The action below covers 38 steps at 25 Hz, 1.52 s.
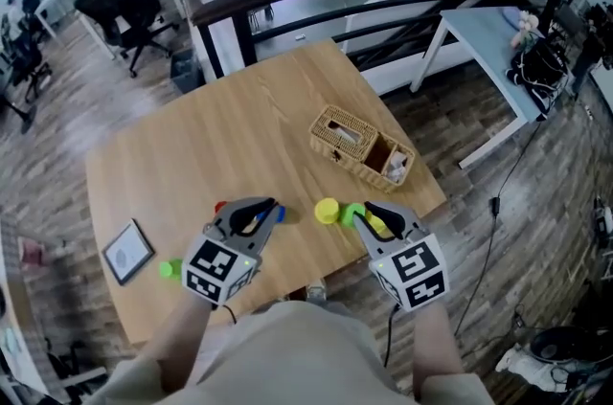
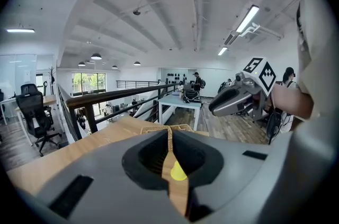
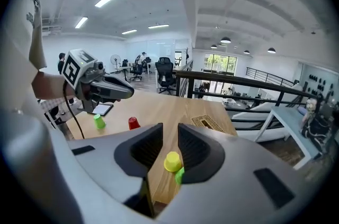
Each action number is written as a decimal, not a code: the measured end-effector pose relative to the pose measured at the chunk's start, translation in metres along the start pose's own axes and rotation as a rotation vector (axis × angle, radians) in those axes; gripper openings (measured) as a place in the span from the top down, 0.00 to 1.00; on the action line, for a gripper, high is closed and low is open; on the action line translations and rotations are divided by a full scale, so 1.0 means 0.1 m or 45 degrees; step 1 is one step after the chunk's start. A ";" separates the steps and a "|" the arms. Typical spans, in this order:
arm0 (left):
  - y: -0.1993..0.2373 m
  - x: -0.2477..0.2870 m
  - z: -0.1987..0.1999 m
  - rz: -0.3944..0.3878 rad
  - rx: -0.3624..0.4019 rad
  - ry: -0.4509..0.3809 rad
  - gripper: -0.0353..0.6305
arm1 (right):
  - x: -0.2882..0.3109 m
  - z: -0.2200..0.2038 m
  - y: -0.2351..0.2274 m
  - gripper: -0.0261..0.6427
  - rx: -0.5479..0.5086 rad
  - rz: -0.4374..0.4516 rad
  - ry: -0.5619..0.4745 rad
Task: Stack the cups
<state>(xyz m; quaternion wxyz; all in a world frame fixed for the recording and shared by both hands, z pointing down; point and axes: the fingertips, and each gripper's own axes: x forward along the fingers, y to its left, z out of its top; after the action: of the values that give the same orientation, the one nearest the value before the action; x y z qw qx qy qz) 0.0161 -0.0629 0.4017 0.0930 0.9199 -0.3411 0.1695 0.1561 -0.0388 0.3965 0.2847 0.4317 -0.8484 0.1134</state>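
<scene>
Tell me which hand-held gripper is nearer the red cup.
Left. The left hand-held gripper, shut, hangs just above the red cup. The right hand-held gripper, jaws apart, is farther off, beyond the yellow cup.

Tan woven basket [image 1: 361,146], yellow cup [image 1: 328,211], red cup [image 3: 133,123]

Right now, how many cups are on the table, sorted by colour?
Green cups: 2
Yellow cups: 1
Red cups: 1
Total: 4 cups
A blue bit beside the left gripper tip is too small to tell if it is a cup, so it is not counted.
</scene>
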 end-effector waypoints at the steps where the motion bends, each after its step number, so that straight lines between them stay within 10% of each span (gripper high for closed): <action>1: 0.01 -0.05 0.01 0.010 -0.005 -0.009 0.88 | -0.01 0.03 0.04 0.81 0.004 0.007 -0.017; 17: 0.35 -0.70 -0.18 0.213 -0.065 -0.023 0.88 | 0.03 0.18 0.43 0.86 -0.062 0.099 -0.045; 38: 0.98 -1.99 -0.96 0.622 -0.281 0.009 0.88 | 1.34 0.70 1.65 0.70 -0.107 0.548 -0.036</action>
<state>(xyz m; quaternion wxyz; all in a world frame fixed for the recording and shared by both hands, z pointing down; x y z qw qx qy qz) -0.2135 0.0102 0.4208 0.1503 0.7941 -0.5690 0.1520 -0.0650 -0.0596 0.4267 0.2597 0.2301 -0.9288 0.1300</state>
